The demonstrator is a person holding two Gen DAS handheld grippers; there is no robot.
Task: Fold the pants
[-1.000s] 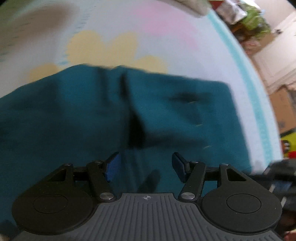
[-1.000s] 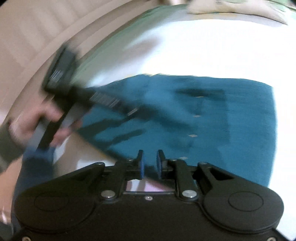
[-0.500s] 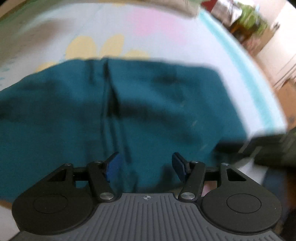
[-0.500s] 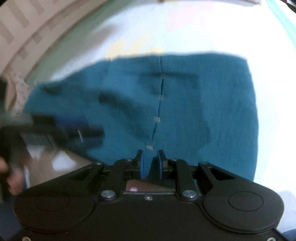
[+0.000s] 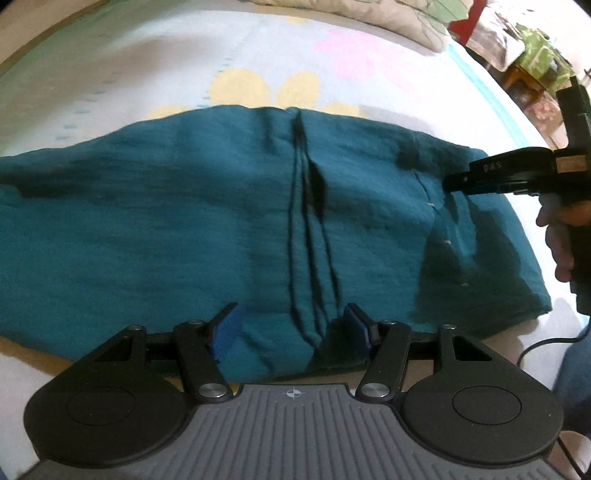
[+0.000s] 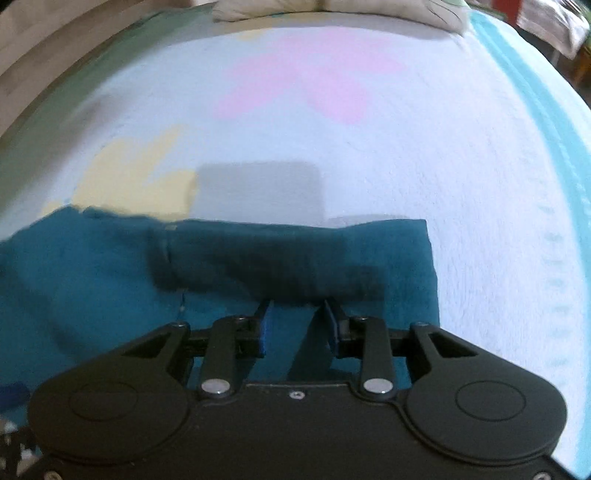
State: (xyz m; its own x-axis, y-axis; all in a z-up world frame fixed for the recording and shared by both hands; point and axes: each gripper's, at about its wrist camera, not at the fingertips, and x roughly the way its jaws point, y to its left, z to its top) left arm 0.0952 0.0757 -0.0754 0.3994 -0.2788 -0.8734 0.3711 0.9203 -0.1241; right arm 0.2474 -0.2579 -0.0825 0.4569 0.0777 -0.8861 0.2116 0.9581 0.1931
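Left gripper point(image 5: 291, 326): jaws wide apart, tilted steeply down over the near edge of the pants point(image 5: 184, 229); a fabric ridge lies between the pads, unpressed.
Right gripper point(image 6: 297, 325): jaws have just been opening, now partly apart; cloth lies between them, pads not pressing it.
Right hand point(image 5: 565, 243): wrapped around the gripper's handle, at the pants' right end.

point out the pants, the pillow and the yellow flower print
pants point(image 5: 184, 236): left wrist view, flat cloth left of the centre seam.
pillow point(image 6: 332, 7): right wrist view, its front edge at the far end.
yellow flower print point(image 5: 240, 88): left wrist view, left petal.
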